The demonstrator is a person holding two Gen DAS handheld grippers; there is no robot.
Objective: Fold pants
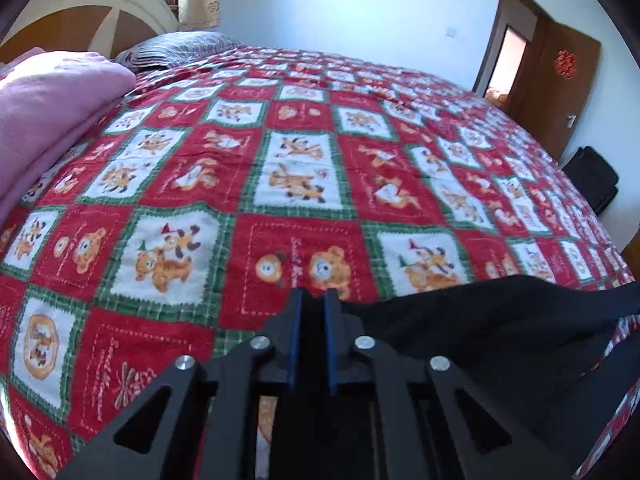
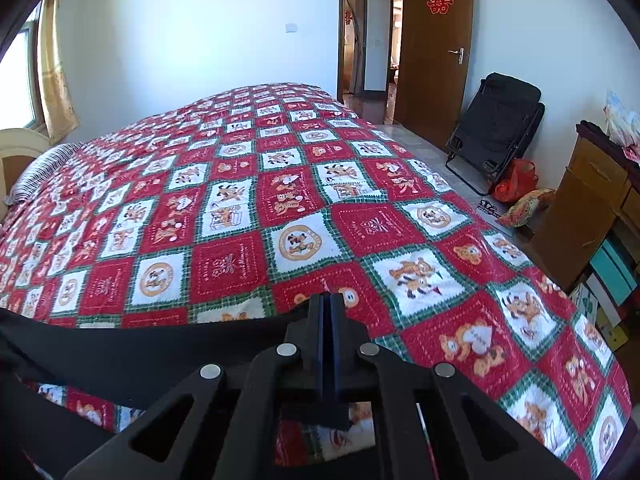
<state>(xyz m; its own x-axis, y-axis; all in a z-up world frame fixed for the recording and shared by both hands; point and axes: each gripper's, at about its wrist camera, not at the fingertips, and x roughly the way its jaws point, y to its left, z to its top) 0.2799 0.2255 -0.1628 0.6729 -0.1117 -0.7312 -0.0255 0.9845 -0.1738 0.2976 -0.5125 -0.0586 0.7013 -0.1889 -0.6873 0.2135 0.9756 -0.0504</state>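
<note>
Soft black pants (image 2: 132,354) stretched along near edge of bed (image 1: 280,152), checked red-green quilt; right tongs (image 2: 330,300) clenched on fabric, left tongs (image 1: 312,294) probably gripping too

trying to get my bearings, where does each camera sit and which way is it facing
Left wrist: on the left tool, looking down across the bed toward the pillow; its fingers close on the black pants.
Right wrist: on the right tool, facing the door and folded chair; fingers shut on the pants.
Shared: bed, pants, pillow, door.
</note>
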